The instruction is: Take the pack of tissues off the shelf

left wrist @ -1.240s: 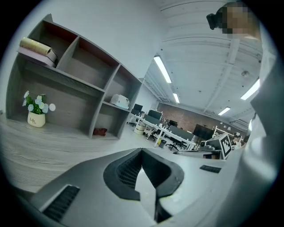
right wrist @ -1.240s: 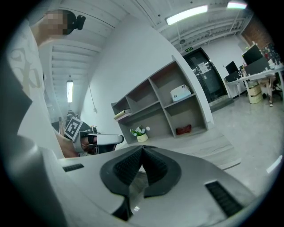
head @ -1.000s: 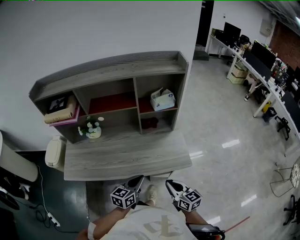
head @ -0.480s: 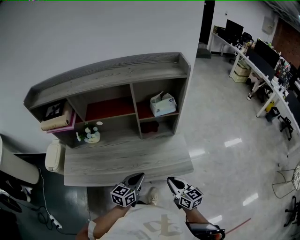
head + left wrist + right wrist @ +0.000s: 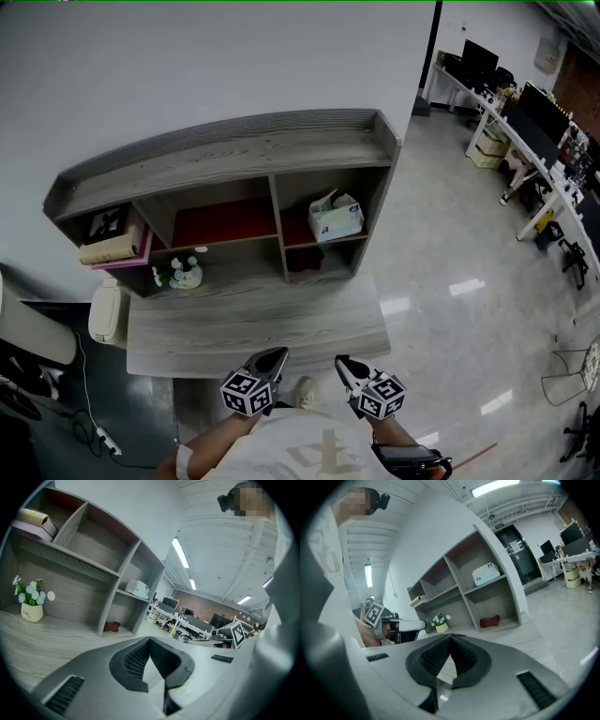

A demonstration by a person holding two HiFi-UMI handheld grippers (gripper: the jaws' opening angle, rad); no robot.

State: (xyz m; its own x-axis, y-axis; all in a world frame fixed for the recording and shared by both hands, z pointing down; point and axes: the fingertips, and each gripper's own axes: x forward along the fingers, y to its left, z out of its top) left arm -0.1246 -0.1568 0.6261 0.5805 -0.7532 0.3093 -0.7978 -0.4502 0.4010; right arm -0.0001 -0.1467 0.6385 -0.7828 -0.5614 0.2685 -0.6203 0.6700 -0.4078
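Note:
The pack of tissues [image 5: 336, 217] is a white box with a tuft of tissue on top; it sits in the upper right compartment of the grey wooden shelf unit [image 5: 234, 150]. It also shows small in the left gripper view [image 5: 137, 588] and in the right gripper view [image 5: 486, 573]. Both grippers are held low, close to the person's body, short of the desk's front edge and far from the pack. The left gripper [image 5: 275, 356] is shut with nothing in it, jaws meeting at the tip [image 5: 149, 639]. The right gripper [image 5: 340, 362] is shut too and empty [image 5: 450, 636].
A small pot of white flowers [image 5: 184, 272] stands on the desk top [image 5: 253, 323] under the left shelves. A rolled item on a pink box [image 5: 117, 248] fills the upper left compartment; a dark red thing [image 5: 302, 260] lies in the lower right one. Office desks [image 5: 525, 122] stand at the far right.
The view has shifted slightly: shelf and tissue pack now sit a little further right in the head view. Both grippers have stayed near the person's body, still shut.

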